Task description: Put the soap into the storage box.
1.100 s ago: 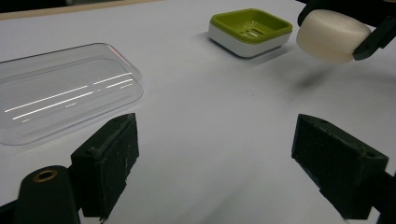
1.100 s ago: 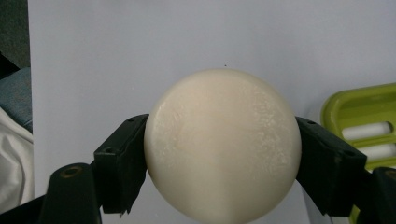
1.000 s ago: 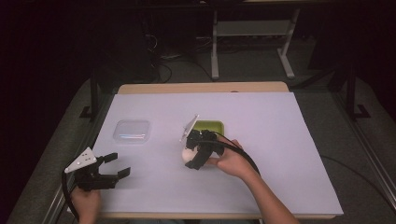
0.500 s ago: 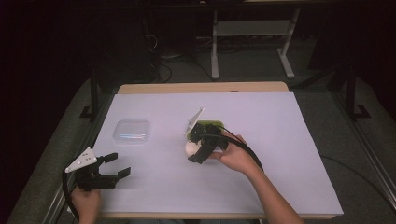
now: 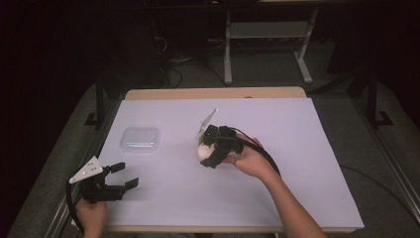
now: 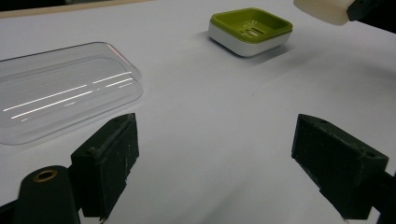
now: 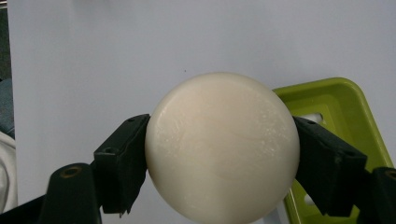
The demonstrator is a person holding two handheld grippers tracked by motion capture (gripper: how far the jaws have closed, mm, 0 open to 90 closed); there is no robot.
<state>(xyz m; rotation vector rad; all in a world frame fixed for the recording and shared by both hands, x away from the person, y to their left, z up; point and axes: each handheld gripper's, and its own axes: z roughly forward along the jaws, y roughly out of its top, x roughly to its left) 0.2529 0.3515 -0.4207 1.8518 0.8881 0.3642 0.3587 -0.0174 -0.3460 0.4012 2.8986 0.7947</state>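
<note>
A round, cream-white bar of soap (image 7: pixel 222 148) sits clamped between the two black jaws of the right claw (image 5: pixel 210 151), one jaw pressed to each side of it. In the high view the soap (image 5: pixel 202 151) hangs near the middle of the white surface (image 5: pixel 307 163), held above it rather than resting on it. Just beyond it lies a green soap dish (image 7: pixel 334 105) with a white base; in the right gripper view its corner shows directly behind the soap. The right hand (image 5: pixel 245 159) grips the tool from the near right, the forearm running diagonally in from the bottom edge, the claw pointing left.

The left claw (image 5: pixel 121 176) rests low at the near left corner of the surface, its jaws spread wide with nothing between them, held by the left hand (image 5: pixel 90 214). A clear plastic lid (image 5: pixel 140 139) lies flat beyond it, well apart from the dish.
</note>
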